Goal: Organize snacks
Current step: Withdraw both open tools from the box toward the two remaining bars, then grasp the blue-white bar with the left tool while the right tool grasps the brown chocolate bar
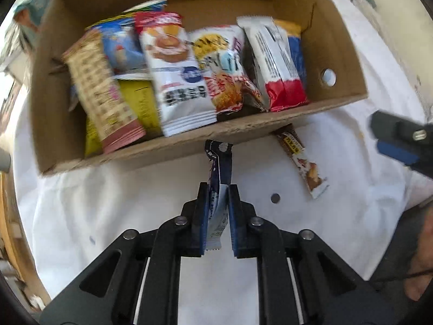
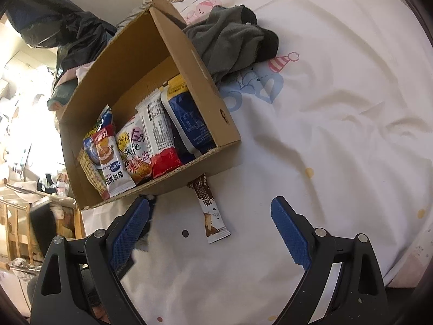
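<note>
Nearest the left wrist camera, the left gripper (image 1: 218,189) is clamped on a slim dark blue and white snack packet (image 1: 219,178), pinched edge-on between the blue pads so that its dark top end stands up toward the near wall of the cardboard box (image 1: 173,146); whether that end touches the wall is hard to tell through the blur. Beneath lies a white printed bedsheet (image 1: 81,216) with a small dark dot (image 1: 275,198) just right of the fingers. Further right, a brown and white wafer bar wrapper (image 1: 300,159) lies flat on the sheet, its far end tucked at the foot of the box wall.

From the right wrist view, the right gripper (image 2: 209,224) hangs spread wide and holds nothing, with the wafer bar (image 2: 209,211) on the sheet between its fingers.

Inside the box, snack packets stand in a leaning row: a beige lattice-print pack (image 1: 102,89), a white pack with a dessert picture (image 1: 176,75), a white and orange noodle-type pack (image 1: 222,67), a white and red pack (image 1: 273,62) and a blue one (image 2: 189,119). Beyond the box's right wall a grey garment (image 2: 232,46) is heaped on the sheet
</note>
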{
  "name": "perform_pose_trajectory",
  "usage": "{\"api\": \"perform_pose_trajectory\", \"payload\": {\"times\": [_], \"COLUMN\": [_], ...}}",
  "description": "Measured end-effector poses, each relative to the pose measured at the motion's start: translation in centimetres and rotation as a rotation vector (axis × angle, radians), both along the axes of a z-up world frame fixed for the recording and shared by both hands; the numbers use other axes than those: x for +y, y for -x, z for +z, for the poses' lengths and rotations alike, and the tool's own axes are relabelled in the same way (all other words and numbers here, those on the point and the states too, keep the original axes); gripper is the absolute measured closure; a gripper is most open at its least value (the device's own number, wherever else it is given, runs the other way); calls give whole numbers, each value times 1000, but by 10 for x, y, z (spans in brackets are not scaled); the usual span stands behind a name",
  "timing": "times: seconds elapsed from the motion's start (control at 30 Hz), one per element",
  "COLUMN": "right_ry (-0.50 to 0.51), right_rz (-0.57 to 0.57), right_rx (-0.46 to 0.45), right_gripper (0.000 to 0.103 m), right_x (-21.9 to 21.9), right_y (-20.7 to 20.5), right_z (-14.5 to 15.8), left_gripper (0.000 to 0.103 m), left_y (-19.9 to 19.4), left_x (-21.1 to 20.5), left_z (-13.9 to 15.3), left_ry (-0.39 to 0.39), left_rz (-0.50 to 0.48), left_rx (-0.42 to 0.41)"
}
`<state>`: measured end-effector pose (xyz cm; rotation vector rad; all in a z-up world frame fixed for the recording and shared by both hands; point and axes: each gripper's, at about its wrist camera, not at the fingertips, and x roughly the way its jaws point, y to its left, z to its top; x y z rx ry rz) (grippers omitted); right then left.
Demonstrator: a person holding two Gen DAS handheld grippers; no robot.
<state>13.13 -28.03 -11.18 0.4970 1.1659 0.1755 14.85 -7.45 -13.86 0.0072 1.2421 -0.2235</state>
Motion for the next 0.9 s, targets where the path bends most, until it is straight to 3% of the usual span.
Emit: {"api": "perform_pose_trajectory", "payload": {"times": [0.17,0.3,0.5,0.57,0.6,0.63,0.9], "right_ry": [99,248,334,353,361,369,293], "right_rz": [62,168,274,301,316,328,338], "right_rx": [27,70,111,129,142,154,113], "right_gripper": [9,12,37,54,76,85,86], "right_x": [21,52,83,89,91,93,83], "right_y": [-12,-23,-27,-27,-26,-24,-7], "right_z": [-10,-27,-41,-48,-51,-54,-40], "left_gripper": [93,93,93,93,93,93,93], "left_y": [14,24,33,33,31,31,31], "left_x": [21,40,57,54,50,50,53], "left_z": [18,29,33,34,34,35,30], "left_ry": [54,65,77,68,62,59,17], "left_rz": [72,128,176,177,178,180,187], "left_rx": [25,18,14,4,-3,-10,-53]}}
